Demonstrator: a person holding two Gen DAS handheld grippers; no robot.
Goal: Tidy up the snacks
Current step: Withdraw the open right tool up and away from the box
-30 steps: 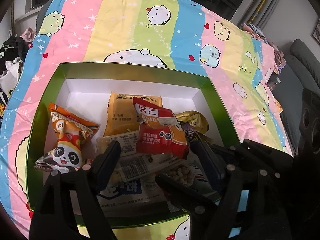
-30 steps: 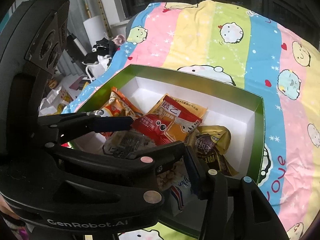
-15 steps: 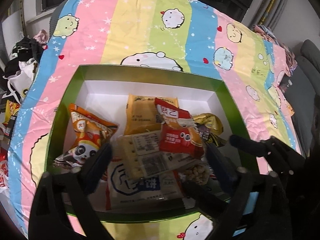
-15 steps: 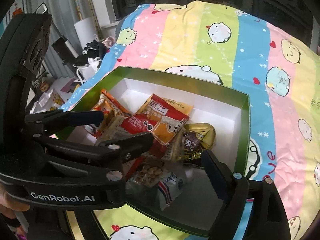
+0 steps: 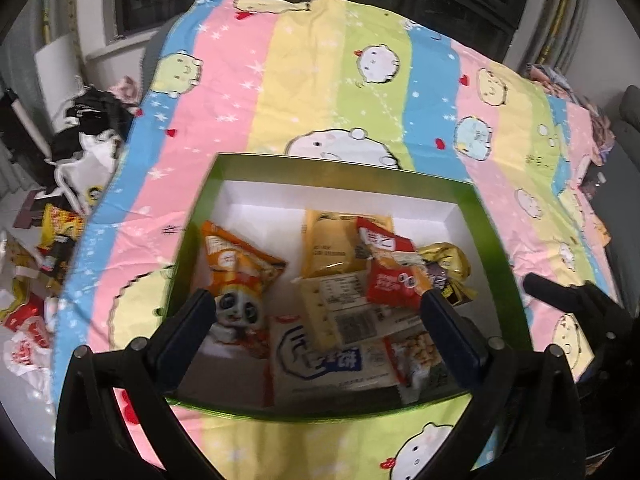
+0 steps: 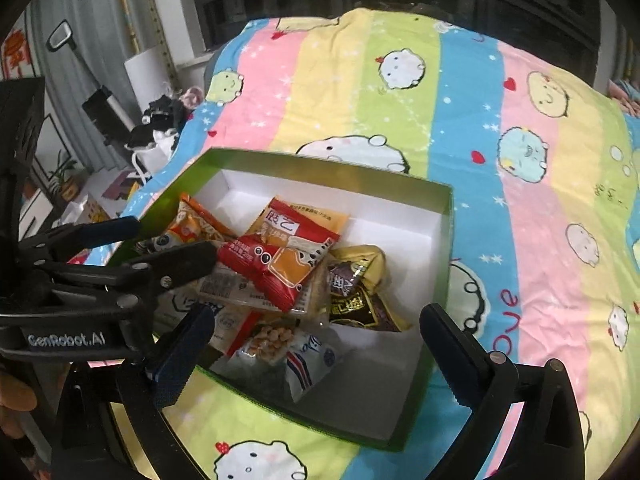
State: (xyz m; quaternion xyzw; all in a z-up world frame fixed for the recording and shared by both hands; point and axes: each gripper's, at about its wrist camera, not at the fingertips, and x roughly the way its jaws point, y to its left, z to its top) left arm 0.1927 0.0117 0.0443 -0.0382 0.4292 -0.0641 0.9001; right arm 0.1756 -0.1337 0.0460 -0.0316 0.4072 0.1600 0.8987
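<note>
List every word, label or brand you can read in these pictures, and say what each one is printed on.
"GenRobot.AI": on the body of the left gripper, seen in the right wrist view.
"ove": on the striped bedsheet, right of the green box; any first letter is hidden.
Chinese characters on the red snack packet, dark brown packet and white biscuit pack: too blurred to read reliably.

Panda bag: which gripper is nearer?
Left. The left gripper is open, one finger right beside the panda bag in the box. The right gripper, also open, hangs over the box's opposite side, across the pile.
</note>
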